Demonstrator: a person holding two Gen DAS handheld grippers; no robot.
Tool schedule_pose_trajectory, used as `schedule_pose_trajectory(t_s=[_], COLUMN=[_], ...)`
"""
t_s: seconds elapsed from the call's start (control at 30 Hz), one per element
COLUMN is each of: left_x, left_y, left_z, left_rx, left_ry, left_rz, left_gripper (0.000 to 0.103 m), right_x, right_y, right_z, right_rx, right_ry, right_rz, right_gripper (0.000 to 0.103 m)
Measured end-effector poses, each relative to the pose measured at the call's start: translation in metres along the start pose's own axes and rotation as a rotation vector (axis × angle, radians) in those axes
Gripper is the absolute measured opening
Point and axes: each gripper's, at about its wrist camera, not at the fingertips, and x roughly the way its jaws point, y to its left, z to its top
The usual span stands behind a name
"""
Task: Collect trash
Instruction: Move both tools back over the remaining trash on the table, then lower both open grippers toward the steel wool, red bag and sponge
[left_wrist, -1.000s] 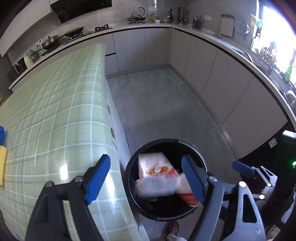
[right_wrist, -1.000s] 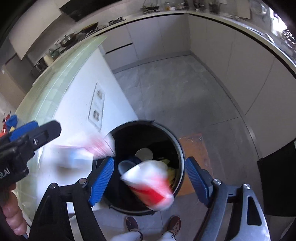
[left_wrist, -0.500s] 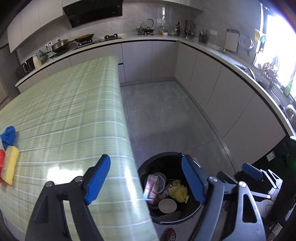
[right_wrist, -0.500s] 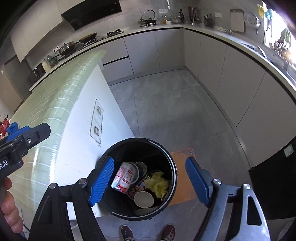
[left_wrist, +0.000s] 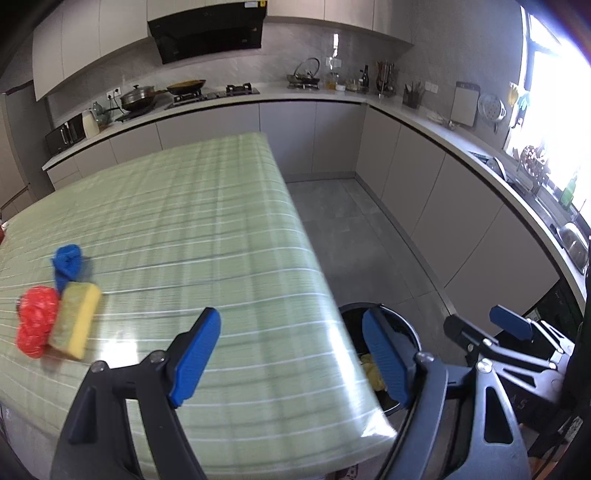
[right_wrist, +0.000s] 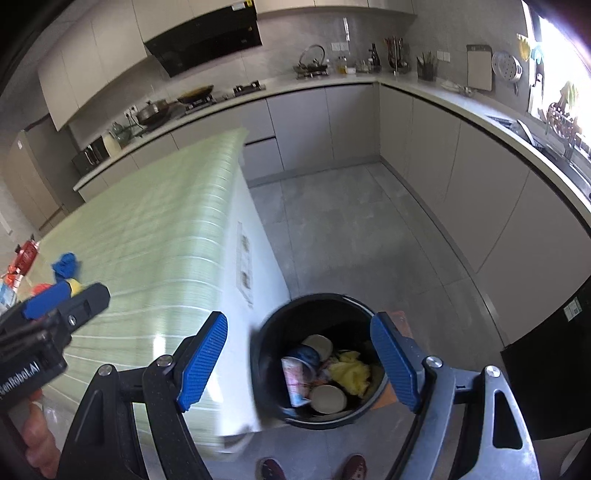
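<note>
A black trash bin (right_wrist: 321, 306) stands on the floor by the table's corner, holding a crumpled carton (right_wrist: 295, 376), paper cups and a yellow wad (right_wrist: 351, 371). My right gripper (right_wrist: 299, 362) hovers open above the bin with nothing between its fingers. My left gripper (left_wrist: 290, 356) is open and empty over the table's near edge, with the bin (left_wrist: 391, 314) partly behind its right finger. On the green checked table (left_wrist: 184, 229) at the left lie a blue crumpled piece (left_wrist: 68, 262), a red wad (left_wrist: 35, 323) and a yellow sponge (left_wrist: 75, 321).
The left gripper (right_wrist: 48, 306) and a hand show at the left edge of the right wrist view. The right gripper (left_wrist: 517, 332) shows at the right of the left wrist view. Grey floor, cabinets and counters ring the room. Shoes (right_wrist: 314, 467) stand below the bin.
A second ago cartons were falling from both grippers into the bin; they now lie inside. Both grippers have risen and swung left toward the table, bringing the blue, red and yellow items into view.
</note>
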Motion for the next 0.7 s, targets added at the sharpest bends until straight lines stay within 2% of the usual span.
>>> schedule_pose_trajectory(t_s=[0.2,0.4,0.7], left_x=[-0.018,-0.029,-0.037], left_y=[0.043,0.084,0.142], left_z=[-0.009,-0.016,-0.036], left_rx=[0.001,-0.055,-0.179], left_ry=[-0.026,-0.023,-0.019], left_rz=[0.024,0.061,0.193], left_gripper=[0.081,0.081,0.081], right_x=[-0.015,-0.013,-0.004], right_y=[0.056,0.106,0.162], right_z=[-0.007,-0.012,-0.007], right_rx=[-0.016,-0.076,-0.178], right_ry=[-0.036,-0.014,-0.016], right_rz=[0.024,0.077,0.199], right_gripper=[0.082,0.082,0.082])
